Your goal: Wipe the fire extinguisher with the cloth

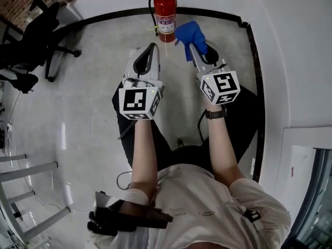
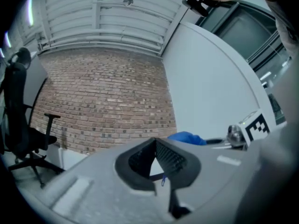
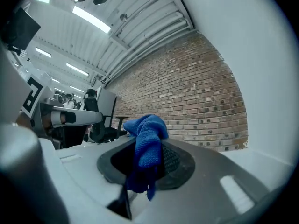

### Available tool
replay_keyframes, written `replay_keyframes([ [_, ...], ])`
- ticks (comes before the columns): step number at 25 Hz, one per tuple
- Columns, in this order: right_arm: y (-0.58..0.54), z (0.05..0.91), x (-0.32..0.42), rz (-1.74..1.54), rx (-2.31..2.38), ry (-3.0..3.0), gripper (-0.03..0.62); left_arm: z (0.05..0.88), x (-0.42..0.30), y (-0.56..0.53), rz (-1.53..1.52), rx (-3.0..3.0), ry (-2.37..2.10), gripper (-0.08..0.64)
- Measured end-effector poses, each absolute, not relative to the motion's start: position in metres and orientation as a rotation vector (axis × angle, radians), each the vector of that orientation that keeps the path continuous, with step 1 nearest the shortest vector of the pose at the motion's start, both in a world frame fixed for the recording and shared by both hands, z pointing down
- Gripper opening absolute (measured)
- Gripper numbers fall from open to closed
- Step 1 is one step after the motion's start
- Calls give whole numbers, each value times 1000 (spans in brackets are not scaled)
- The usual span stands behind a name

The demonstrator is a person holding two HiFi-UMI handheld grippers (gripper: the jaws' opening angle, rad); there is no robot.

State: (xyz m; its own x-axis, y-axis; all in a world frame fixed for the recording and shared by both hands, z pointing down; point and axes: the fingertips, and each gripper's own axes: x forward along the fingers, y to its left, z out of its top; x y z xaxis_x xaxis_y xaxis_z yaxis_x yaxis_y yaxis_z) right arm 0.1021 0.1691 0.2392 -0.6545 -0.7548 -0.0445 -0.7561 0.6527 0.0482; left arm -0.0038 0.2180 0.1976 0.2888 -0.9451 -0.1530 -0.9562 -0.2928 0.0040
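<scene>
Closest to my head camera is the person's pale shirt (image 1: 207,206), with both bare forearms reaching forward over the grey floor (image 1: 88,82) and a dark watch (image 1: 215,113) on the right wrist. Each arm ends in a marker cube, left (image 1: 139,101) and right (image 1: 220,87).

My left gripper (image 1: 153,47) has its jaws drawn together to a point – its own view shows the ribbed pads meeting at the tips with nothing clamped between them. My right gripper (image 1: 191,45) is closed on the blue cloth (image 1: 190,32), which bunches above the jaws and hangs down between them in that gripper's view.

Ahead, the red fire extinguisher (image 1: 165,17) stands upright on the floor at the foot of the white wall (image 1: 290,51), hose looped at its left side. From the head view the cloth sits just beside its lower right – I cannot tell whether they touch. A black office chair (image 1: 36,30) stands well off to the left, near the brick wall (image 2: 107,97).
</scene>
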Motion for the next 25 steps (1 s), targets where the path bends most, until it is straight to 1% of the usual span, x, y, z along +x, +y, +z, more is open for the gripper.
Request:
replay_keyframes([
  [4, 248, 239, 125, 51, -1348, 2858, 94, 197, 26, 294, 233, -2462, 1836, -5],
  [7, 291, 242, 133, -4, -1347, 2856, 92, 194, 39, 334, 284, -2485, 1860, -5],
  [9, 311, 242, 142, -19, -1351, 2855, 92, 193, 49, 354, 266, -2483, 1856, -5],
  [16, 365, 237, 154, -26, -1308, 2876, 92, 198, 44, 412, 275, -2430, 1959, -5],
  [20, 393, 249, 139, -55, -1252, 2911, 92, 202, 34, 440, 240, -2427, 1968, -5],
  [25, 442, 245, 145, -40, -1204, 2929, 92, 195, 53, 483, 234, -2416, 1969, -3],
])
